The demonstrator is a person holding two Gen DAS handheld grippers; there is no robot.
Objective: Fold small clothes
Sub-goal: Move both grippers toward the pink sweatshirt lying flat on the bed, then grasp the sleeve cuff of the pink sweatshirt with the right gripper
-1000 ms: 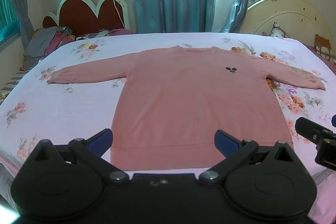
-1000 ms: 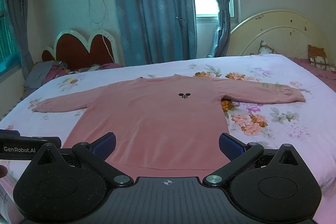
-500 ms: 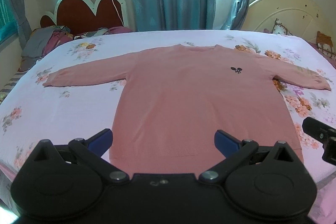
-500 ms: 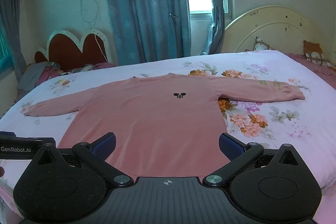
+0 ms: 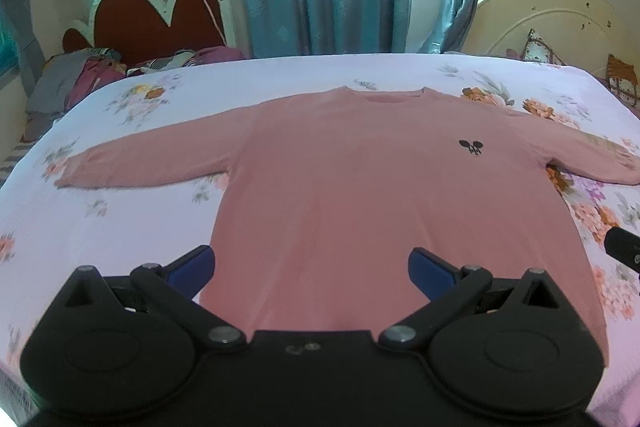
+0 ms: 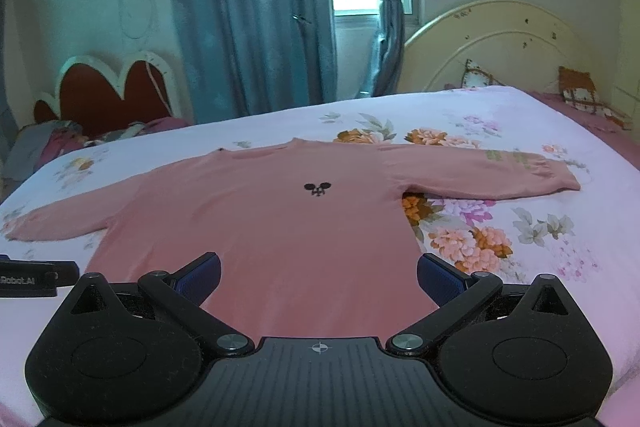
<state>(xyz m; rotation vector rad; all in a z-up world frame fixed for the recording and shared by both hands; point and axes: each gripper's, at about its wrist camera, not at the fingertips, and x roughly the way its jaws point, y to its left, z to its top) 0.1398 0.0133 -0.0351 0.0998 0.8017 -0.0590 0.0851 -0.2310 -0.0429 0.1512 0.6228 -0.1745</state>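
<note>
Two grippers hang over the near hem of a pink sweater [image 5: 360,195] spread flat, front up, on a floral bedsheet [image 5: 120,227]; neither grasps anything, both sets of jaws standing wide apart. Taking the left wrist view from left to right: the left sleeve [image 5: 152,163] runs out toward the frame's left edge, the body fills the centre, and the right sleeve [image 5: 580,159] reaches the right edge, so the garment's long axis lies crosswise to both tools. The left gripper [image 5: 311,265] sits nearer the hem's left corner, the right gripper [image 6: 319,273] nearer the right one, which I judge suits a two-handed lift of the hem. Only the right wrist view shows the right cuff [image 6: 560,179] whole, with greenish stripes; only the left view shows the left cuff [image 5: 70,173] clearly.
</note>
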